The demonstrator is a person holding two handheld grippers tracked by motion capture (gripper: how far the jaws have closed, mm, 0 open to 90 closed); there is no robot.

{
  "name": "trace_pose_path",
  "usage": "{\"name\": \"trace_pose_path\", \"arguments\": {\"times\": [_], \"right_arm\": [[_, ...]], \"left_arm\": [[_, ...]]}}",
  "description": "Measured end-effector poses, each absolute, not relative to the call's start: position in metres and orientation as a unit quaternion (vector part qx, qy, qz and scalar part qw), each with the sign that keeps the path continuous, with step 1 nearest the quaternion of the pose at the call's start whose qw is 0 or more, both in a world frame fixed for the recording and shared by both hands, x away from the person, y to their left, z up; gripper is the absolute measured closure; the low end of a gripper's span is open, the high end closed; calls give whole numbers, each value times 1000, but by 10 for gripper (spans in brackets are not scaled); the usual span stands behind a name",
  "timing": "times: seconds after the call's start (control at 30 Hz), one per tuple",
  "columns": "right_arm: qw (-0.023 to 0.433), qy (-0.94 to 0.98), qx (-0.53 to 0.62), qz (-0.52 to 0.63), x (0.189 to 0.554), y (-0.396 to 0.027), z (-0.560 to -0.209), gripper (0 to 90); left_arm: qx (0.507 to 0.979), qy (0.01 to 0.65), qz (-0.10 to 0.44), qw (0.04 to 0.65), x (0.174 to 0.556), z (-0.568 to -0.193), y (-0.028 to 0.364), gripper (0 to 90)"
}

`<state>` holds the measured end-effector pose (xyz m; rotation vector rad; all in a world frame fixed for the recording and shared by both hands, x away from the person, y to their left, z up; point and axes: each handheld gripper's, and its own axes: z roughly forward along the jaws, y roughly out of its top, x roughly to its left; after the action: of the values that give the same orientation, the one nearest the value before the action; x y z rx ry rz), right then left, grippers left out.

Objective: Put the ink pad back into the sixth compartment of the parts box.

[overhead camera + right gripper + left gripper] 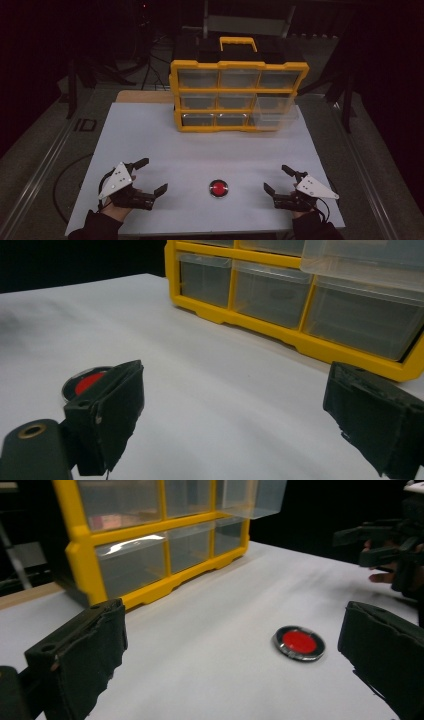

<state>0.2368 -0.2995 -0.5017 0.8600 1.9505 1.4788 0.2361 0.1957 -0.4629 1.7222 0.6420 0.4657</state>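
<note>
Red and round within a metal rim, the button [219, 188] is lying flat on the white table [150, 145], near its front edge and between the two grippers, touching neither. The left gripper [149, 176] is resting at the front left with its jaws spread wide and gripping nothing, and the right gripper [278, 179] is sitting at the front right in the same open, empty condition. The yellow drawer organizer [239, 95] is standing upright at the far edge, well apart from the button, with its clear right-hand middle drawer [274, 111] projecting forward.
</note>
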Motion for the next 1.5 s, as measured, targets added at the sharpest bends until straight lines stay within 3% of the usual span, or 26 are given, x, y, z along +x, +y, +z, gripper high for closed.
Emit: {"name": "trace_pose_path", "arguments": {"times": [0.87,1.5], "right_arm": [[266,727,315,550,236,-298,-502,96],[261,727,312,553,236,-298,-503,96]], "left_arm": [[772,217,136,582,262,-435,135,1],[793,197,104,567,280,-436,95,1]]}}
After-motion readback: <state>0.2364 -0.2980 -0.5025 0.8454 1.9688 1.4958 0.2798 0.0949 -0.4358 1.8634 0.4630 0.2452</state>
